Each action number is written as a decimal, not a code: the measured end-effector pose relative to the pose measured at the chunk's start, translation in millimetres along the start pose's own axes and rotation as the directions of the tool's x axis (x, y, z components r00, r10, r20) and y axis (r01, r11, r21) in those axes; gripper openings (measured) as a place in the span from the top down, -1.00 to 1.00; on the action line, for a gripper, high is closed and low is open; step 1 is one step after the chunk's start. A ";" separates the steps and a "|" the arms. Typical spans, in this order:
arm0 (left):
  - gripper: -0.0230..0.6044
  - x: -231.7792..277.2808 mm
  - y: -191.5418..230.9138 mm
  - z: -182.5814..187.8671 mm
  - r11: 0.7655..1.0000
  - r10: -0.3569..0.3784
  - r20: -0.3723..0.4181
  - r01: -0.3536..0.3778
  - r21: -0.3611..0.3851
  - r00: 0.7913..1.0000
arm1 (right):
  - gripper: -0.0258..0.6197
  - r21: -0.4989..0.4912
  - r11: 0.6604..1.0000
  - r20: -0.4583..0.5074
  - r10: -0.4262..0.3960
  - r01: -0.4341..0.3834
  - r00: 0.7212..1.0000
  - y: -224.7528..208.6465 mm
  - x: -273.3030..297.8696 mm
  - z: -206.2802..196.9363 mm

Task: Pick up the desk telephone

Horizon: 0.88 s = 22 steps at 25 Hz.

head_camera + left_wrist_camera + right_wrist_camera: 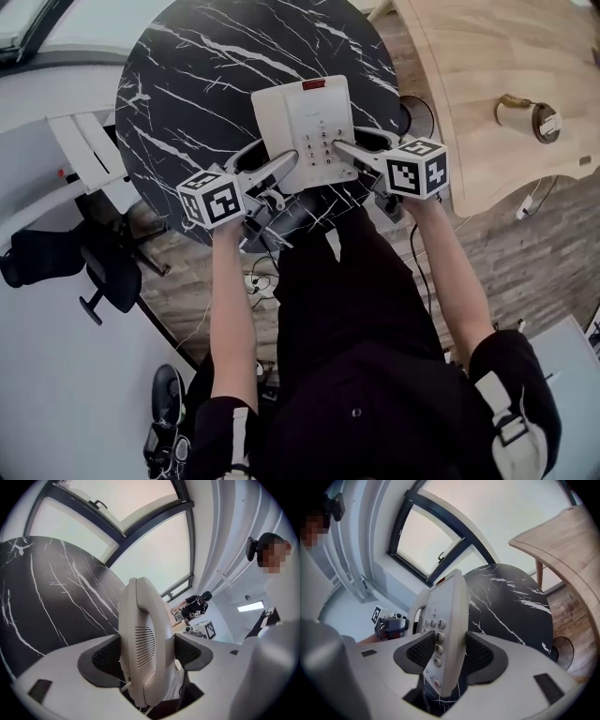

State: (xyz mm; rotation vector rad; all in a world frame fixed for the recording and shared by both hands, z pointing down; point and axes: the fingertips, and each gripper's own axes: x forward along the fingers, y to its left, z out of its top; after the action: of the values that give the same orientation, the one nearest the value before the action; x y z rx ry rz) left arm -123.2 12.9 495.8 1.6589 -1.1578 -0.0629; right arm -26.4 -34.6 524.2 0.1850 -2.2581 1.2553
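Black marble with white veins forms the top of a round table [197, 84]. It stands on a wood-plank floor [525, 253]. A pale wooden table [487, 66] sits just beside it on the right, with a small round object [525, 117] lying on it; what it is cannot be told. A black office chair [103, 262] stands to the left, near a white desk. The gripper views show large dark-framed windows [145, 550] in white walls.

The cream desk telephone [305, 131] is held over the near part of the round table, between the two grippers, in front of the person. Its long axis runs away from the person, with a red lamp [313, 84] at the far end. The keypad [323, 145] faces up, towards the right side, and the handset [143, 634] lies along the left side.

The left gripper [146, 653] is clamped on the telephone's handset side, with a dark pad pressing on either face. The right gripper [445, 653] is clamped on the keypad edge, one pad on the buttons and the other on the underside.
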 end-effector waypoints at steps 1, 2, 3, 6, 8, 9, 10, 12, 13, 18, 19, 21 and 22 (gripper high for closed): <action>-0.26 -4.7 -2.4 2.3 1.000 0.005 0.019 -0.005 0.001 1.000 | 0.25 -0.013 1.000 0.000 0.005 -0.005 1.000 4.7 -0.2 2.7; -0.26 -9.6 -4.6 5.0 1.000 0.010 0.040 -0.010 0.002 0.999 | 0.25 -0.027 1.000 0.001 0.010 -0.010 1.000 9.6 0.0 5.9; -0.26 -14.7 -6.5 8.2 1.000 0.015 0.060 -0.015 0.003 0.998 | 0.25 -0.044 0.999 0.002 0.015 -0.015 1.000 14.6 0.5 9.9; -0.26 -29.0 -12.8 17.6 0.999 0.025 0.110 -0.027 0.018 0.994 | 0.25 -0.104 0.994 0.009 0.028 -0.027 1.000 30.6 1.2 23.0; -0.26 -37.7 -18.3 24.2 0.999 0.032 0.136 -0.037 0.036 0.990 | 0.25 -0.140 0.990 0.012 0.037 -0.035 0.999 41.0 0.5 31.3; -0.26 -41.8 -21.0 28.4 0.998 0.036 0.152 -0.043 0.045 0.988 | 0.25 -0.155 0.987 0.014 0.041 -0.038 0.999 46.0 0.4 35.9; -0.26 -45.9 -23.5 33.4 0.997 0.039 0.169 -0.049 0.052 0.985 | 0.25 -0.169 0.985 0.019 0.046 -0.042 0.999 50.9 0.4 41.1; -0.26 -54.1 -28.4 45.0 0.996 0.043 0.207 -0.057 0.062 0.977 | 0.25 -0.191 0.980 0.034 0.060 -0.053 0.998 60.5 0.3 52.8; -0.26 -58.2 -31.2 51.3 0.996 0.044 0.225 -0.061 0.068 0.973 | 0.25 -0.199 0.978 0.042 0.069 -0.059 0.997 65.3 0.0 58.6; -0.26 -77.0 -47.2 78.8 0.988 0.052 0.276 -0.089 0.124 0.960 | 0.25 -0.251 0.965 0.070 0.098 -0.078 0.993 89.2 -2.6 83.9; -0.26 -80.5 -50.1 84.6 0.986 0.052 0.285 -0.094 0.136 0.957 | 0.25 -0.263 0.961 0.076 0.103 -0.080 0.992 93.8 -3.0 89.7; -0.26 -87.0 -56.3 97.1 0.982 0.051 0.304 -0.104 0.160 0.951 | 0.24 -0.292 0.953 0.090 0.114 -0.083 0.989 102.8 -4.4 102.6; -0.26 -90.0 -60.0 103.0 0.979 0.052 0.314 -0.111 0.172 0.948 | 0.24 -0.307 0.948 0.098 0.120 -0.084 0.988 107.5 -5.7 109.0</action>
State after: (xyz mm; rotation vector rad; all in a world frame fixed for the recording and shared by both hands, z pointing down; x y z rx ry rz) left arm -188.7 0.8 362.1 1.8085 -1.5067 -0.1691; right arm -104.1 -65.1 395.8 0.0270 -2.5548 0.9518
